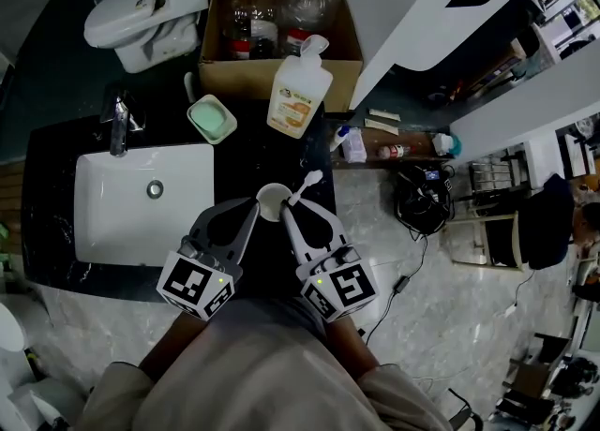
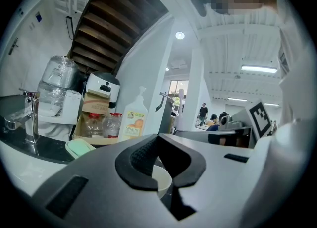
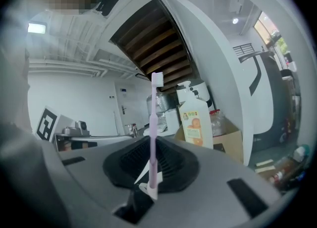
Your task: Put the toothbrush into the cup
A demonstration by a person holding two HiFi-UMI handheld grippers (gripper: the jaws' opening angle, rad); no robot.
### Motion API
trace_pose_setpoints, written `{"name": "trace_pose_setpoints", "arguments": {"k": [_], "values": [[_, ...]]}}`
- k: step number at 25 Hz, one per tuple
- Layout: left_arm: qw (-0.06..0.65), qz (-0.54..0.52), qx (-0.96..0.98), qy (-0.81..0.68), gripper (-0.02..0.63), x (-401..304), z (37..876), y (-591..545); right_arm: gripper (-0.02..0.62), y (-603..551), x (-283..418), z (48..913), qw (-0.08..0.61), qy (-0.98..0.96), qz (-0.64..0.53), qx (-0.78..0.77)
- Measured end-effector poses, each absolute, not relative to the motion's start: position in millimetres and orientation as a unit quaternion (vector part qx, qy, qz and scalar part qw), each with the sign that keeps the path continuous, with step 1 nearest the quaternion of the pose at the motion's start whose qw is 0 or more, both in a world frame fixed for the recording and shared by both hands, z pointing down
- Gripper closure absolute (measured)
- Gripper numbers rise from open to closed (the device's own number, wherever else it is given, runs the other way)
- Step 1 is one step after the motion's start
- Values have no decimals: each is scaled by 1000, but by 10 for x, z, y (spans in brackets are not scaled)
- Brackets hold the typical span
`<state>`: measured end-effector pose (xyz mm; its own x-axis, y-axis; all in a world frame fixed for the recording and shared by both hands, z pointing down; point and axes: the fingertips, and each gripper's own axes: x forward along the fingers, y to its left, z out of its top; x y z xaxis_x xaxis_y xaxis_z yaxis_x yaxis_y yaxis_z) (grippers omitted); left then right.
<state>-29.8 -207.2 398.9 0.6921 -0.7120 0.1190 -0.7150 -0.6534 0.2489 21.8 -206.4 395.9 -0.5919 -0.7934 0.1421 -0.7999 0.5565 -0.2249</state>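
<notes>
R gripper (image 3: 151,172) clamped on toothbrush (image 3: 152,133) handle's low end, bristles just right of cup (image 1: 273,200) rim. L gripper (image 2: 158,167) pinches cup wall on desk (image 1: 246,153). Brush looks light, stiff, slick, so grip low.

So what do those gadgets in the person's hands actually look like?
The left gripper and right gripper are matching grey plastic wedges, with black ribbed pads lining the jaws. Each carries a cube covered in black-and-white square markers at its back end. The person wears light-coloured sleeves.
</notes>
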Motion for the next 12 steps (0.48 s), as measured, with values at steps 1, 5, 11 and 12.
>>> {"name": "trace_pose_setpoints", "arguments": {"k": [1, 5, 11, 12], "values": [[140, 6, 909, -393, 595, -297, 3997, -2072, 552, -2068, 218, 3966, 12, -882, 135, 451], [144, 9, 909, -392, 595, -271, 4025, -2073, 552, -2091, 237, 4007, 15, -881, 137, 452], [150, 12, 908, -391, 595, -247, 4092, -2093, 552, -2126, 260, 4116, 20, -881, 142, 451], [150, 12, 908, -391, 595, -247, 4102, -2093, 552, -2131, 257, 4133, 20, -881, 143, 451]]}}
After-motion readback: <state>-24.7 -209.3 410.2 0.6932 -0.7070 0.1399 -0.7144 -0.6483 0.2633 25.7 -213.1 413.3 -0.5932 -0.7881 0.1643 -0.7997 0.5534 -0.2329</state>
